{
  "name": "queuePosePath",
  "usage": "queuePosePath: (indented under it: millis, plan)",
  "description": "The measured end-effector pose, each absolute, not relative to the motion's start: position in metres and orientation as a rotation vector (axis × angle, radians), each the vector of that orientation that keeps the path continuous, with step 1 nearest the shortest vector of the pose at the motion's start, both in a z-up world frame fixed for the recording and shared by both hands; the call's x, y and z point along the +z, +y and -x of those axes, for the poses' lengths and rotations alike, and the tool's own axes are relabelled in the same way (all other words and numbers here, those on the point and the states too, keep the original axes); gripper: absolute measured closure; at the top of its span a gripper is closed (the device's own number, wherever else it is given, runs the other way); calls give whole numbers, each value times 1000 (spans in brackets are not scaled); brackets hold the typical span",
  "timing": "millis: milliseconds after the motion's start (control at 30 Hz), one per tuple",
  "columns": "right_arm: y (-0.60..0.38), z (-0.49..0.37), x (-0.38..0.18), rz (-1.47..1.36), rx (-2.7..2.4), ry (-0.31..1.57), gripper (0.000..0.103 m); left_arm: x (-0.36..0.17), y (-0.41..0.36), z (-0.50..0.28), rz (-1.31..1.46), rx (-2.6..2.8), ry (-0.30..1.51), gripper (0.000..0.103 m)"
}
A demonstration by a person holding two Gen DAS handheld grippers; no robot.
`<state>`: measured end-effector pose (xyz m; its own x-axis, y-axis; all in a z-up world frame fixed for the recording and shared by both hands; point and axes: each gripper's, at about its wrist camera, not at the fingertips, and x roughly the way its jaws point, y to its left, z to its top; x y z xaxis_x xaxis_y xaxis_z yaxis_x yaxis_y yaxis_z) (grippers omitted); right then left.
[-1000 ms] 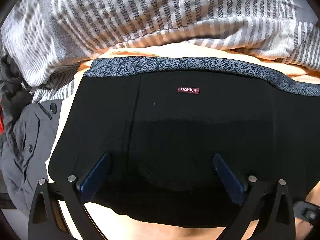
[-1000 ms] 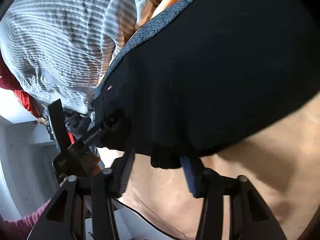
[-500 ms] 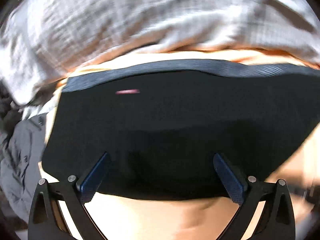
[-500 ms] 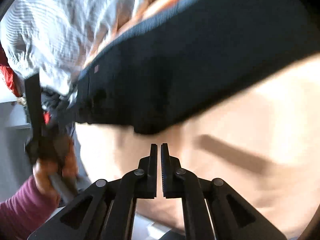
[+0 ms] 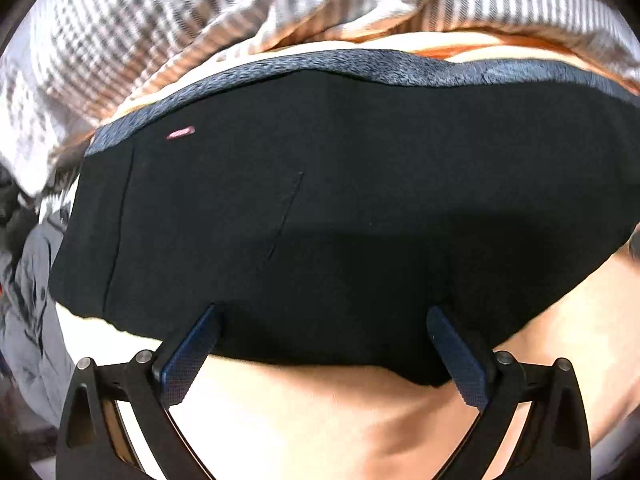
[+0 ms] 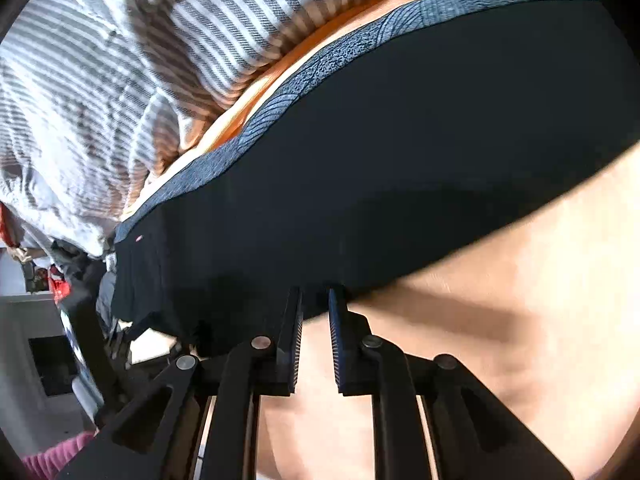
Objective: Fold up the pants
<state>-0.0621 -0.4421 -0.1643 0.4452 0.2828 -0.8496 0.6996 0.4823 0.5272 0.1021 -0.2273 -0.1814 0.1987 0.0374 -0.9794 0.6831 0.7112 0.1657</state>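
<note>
Black pants (image 5: 320, 208) lie folded flat on a peach sheet (image 5: 320, 412), their blue-grey patterned waistband (image 5: 360, 70) along the far edge and a small red label (image 5: 181, 133) at the left. My left gripper (image 5: 323, 314) is wide open, its blue pads (image 5: 188, 360) hovering over the pants' near edge with nothing between them. In the right wrist view the same pants (image 6: 400, 152) fill the middle. My right gripper (image 6: 316, 294) is at their near edge; its jaws are opening with a narrow gap, and nothing is pinched between the pads.
A grey-and-white striped duvet (image 5: 200, 12) is bunched up beyond the waistband. A grey garment (image 5: 28, 320) lies off the sheet's left side. A pink sleeve (image 6: 52, 460) shows low on the left in the right wrist view. Bare peach sheet (image 6: 500, 340) spreads to the right.
The right gripper, open around the pants' near edge, came off it and shut, then moved right and parted slightly. The left gripper moved right along the pants, still wide open.
</note>
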Motion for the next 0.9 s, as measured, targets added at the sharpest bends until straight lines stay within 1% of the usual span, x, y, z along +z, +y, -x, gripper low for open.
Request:
queuePosePath:
  millis: [33, 100, 133, 267, 467, 633, 667, 733, 900]
  plan:
    - [-440, 70, -160, -1091, -329, 1132, 76, -177, -227, -102, -666, -493, 1321, 0]
    - [-433, 76, -155, -1095, -325, 1137, 49, -169, -232, -95, -663, -493, 1332, 0]
    - [-432, 82, -151, -1093, -324, 1138, 45, -166, -235, -91, -666, -499, 1329, 0]
    - [-434, 98, -144, -1077, -339, 1149, 45, -155, -260, -63, -720, -559, 1310, 0]
    - [-469, 138, -141, -1123, -437, 1118, 45, -144, -309, -23, -766, -680, 1277, 0]
    - [-516, 177, -135, -1167, -547, 1029, 45, -140, -356, 5, -774, -738, 1272, 0]
    - [-539, 196, -134, -1202, -600, 967, 45, -139, -366, 8, -773, -743, 1269, 0]
    - [-552, 205, -133, -1209, -637, 942, 45, -136, -382, 13, -763, -750, 1260, 0]
    - [-606, 226, -124, -1159, -755, 861, 45, -132, -417, 16, -757, -741, 1226, 0]
